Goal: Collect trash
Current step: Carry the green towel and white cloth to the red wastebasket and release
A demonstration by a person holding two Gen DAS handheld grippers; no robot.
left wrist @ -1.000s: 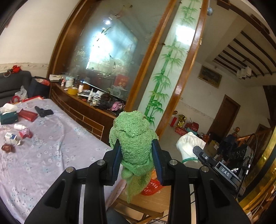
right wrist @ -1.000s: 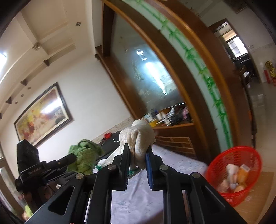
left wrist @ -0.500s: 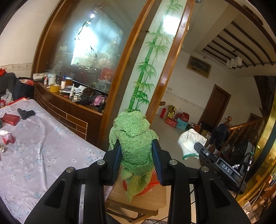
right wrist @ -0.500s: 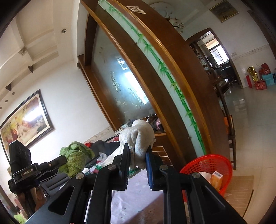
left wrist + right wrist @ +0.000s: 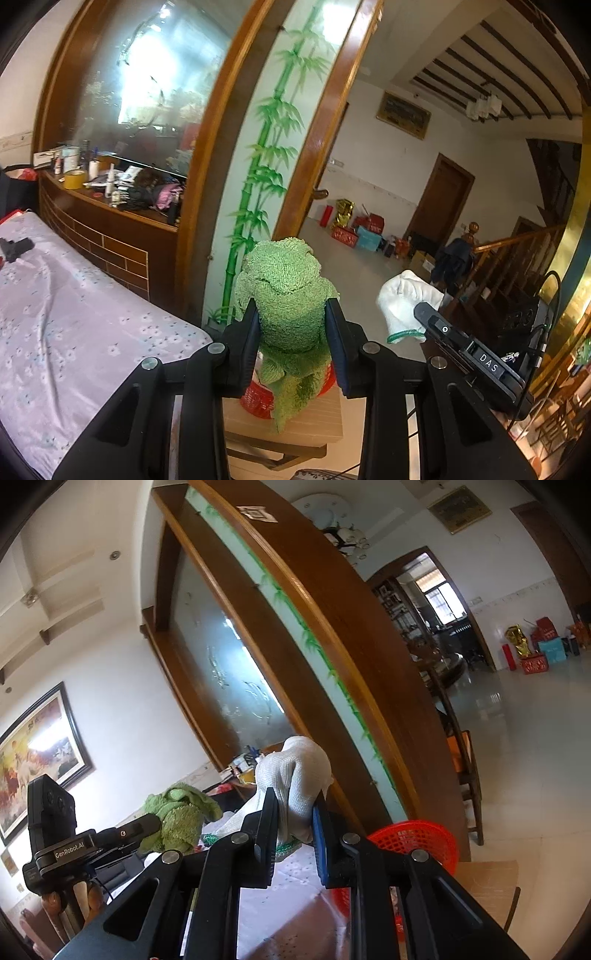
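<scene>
1. Green terry cloth fills the middle of the left wrist view: the left gripper (image 5: 291, 328) is clamped on a bunched green rag (image 5: 286, 295), one pad on each side, with a loose tail of it hanging down at six o'clock.
2. Straight below that tail stands a red basket (image 5: 255, 397), mostly hidden behind the rag and the jaws, on a pale wooden stool (image 5: 317, 417).
3. At nine o'clock lies the table (image 5: 85, 325) under a lilac flowered cover, its near corner just beside the stool.
4. At three o'clock in the same view a white glove (image 5: 406, 299) shows, pinched by the other tool.
5. Behind, at eleven o'clock, a wooden shelf (image 5: 122, 206) carries bottles, a roll of tape and other clutter in front of a frosted glass screen.
6. In the right wrist view, the right gripper (image 5: 293, 819) is nearly closed, squeezing the white glove (image 5: 299, 775) tight between its pads; the glove's green-edged cuff trails toward seven o'clock.
7. The red basket (image 5: 417, 840) sits at four o'clock of the jaws, on the stool (image 5: 487, 882), partly behind the right finger.
8. At nine o'clock the green rag (image 5: 177, 812) shows again, held in the left tool, above the table (image 5: 291, 878).
9. Both bundles are held up in the air, near the basket but not in it.
</scene>
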